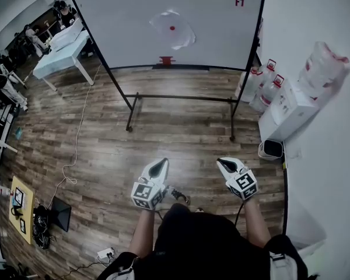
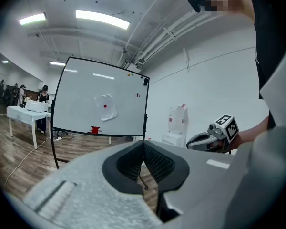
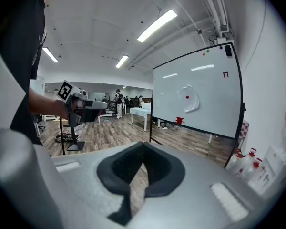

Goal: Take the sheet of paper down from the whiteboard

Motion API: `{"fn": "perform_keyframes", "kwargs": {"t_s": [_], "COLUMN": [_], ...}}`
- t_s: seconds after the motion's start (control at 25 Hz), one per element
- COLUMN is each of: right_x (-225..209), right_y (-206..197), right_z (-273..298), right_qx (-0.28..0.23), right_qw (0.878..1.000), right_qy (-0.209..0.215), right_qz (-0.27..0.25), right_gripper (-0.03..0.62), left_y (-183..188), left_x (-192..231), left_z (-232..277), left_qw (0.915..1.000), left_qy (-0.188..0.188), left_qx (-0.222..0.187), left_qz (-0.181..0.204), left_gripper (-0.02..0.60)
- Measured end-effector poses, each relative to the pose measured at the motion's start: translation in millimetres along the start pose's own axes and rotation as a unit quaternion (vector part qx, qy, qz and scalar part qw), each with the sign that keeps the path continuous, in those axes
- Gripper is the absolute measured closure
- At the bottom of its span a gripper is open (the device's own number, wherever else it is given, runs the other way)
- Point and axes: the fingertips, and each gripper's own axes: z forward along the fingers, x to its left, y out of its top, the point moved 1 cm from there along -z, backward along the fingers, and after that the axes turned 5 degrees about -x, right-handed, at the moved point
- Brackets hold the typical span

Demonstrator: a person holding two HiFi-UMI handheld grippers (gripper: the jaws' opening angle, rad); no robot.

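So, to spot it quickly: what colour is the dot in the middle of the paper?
The dot is red, clearest in the head view.

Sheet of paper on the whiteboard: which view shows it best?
The head view: the sheet of paper is largest there and faces the camera, its crumpled outline and red dot plain on the whiteboard. Both gripper views show it smaller and slanted.
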Motion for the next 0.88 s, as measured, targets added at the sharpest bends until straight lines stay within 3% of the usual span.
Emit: {"fn": "perform_keyframes", "kwargs": {"t_s": [0.36, 0.88], "right_x": [-21.9, -85.5], "right_y": [10.3, 35.0], "right_z": [19.0, 104.9], "right_qx": [-0.003, 0.011], "right_qw": [1.000, 0.999], "right_qy": [-0.015, -0.040], "right_qz": [0.010, -0.013], "right_gripper": [0.590, 0.589], "left_y": [8.1, 18.1], "left_x": [24.2, 121.0], "left_z": [22.8, 112.1], "left_qw": [1.0000, 0.9997], "left_qy": [-0.005, -0.011], "left_qx": [-0.005, -0.020], "left_qz": [0.003, -0.007], "left_gripper": [0.571, 0.571]}}
